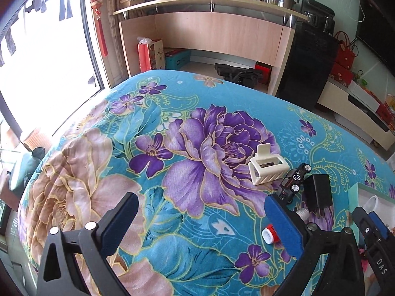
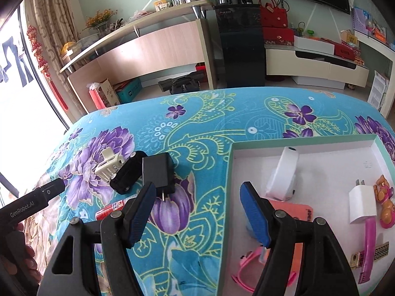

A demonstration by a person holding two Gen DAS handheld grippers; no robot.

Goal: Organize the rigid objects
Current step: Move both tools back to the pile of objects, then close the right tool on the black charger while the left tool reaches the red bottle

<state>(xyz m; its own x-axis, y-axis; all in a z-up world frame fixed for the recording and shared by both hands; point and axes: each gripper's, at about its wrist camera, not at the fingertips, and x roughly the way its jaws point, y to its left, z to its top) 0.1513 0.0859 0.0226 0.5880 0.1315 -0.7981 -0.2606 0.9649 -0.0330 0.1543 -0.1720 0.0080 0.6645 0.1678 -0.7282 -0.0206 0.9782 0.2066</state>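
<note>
Right now both tools are empty: left gripper (image 1: 201, 218) has its jaws spread wide over the floral teal blanket (image 1: 187, 259), right gripper (image 2: 198, 212) likewise gaping, straddling the edge of the shallow white cardboard tray with teal rim (image 2: 306, 139). Loose items sit clustered on the blanket, just left of the tray: cream plastic claw hair clip (image 2: 108, 166), black toy car with white wheels (image 2: 128, 175) touching it, black boxy wall charger (image 2: 158, 172) leaning against the car with prongs pointing toward the camera, and a small red-and-white tube (image 2: 109, 209) nearest the grippers, possibly a lip balm, partly hidden so hard to confirm. The charger is probably the next pick: light, stiff, smooth matte plastic, not fragile. Take it across the two flat broad faces, mid-body, clear of the prongs; the soft blanket will give underneath, so press down a little. The car will roll if nudged. Tray already holds a white rounded device (image 2: 284, 172), white plug adapter (image 2: 361, 202), pink sunglasses (image 2: 249, 264) and other bits.
</note>
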